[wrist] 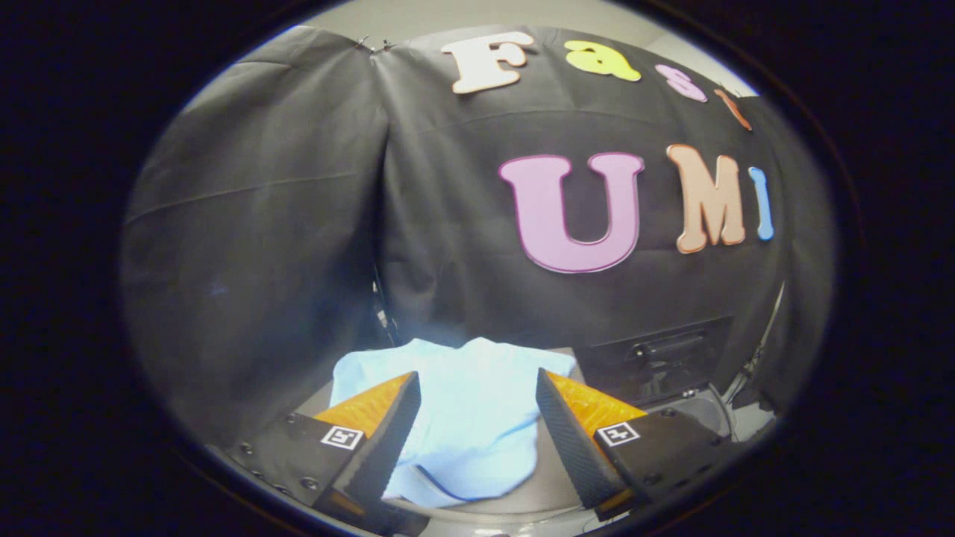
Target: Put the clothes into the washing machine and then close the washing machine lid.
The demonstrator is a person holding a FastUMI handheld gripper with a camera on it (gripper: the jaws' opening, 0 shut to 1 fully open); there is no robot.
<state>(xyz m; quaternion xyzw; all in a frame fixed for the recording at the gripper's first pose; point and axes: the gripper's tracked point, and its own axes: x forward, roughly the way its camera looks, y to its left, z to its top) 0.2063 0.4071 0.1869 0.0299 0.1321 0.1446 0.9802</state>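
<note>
Pale blue cloth, a soft folded garment point(462, 418), lies on the grey tabletop point(548, 485) between the fingers of the gripper point(477, 391), which stand spread wide, touching nothing as far as I can tell; its bulk runs from about ten o'clock of the left finger across to twelve o'clock of the right one. To pick it up well, I judge the gripper should sink lower and close on a thick fold near the middle, not a loose hem; thin fabric slips. At two o'clock beyond the right finger sits a dark washing machine point(660, 358) with a handle; whether its lid is up, and what lies inside, cannot be told.
</note>
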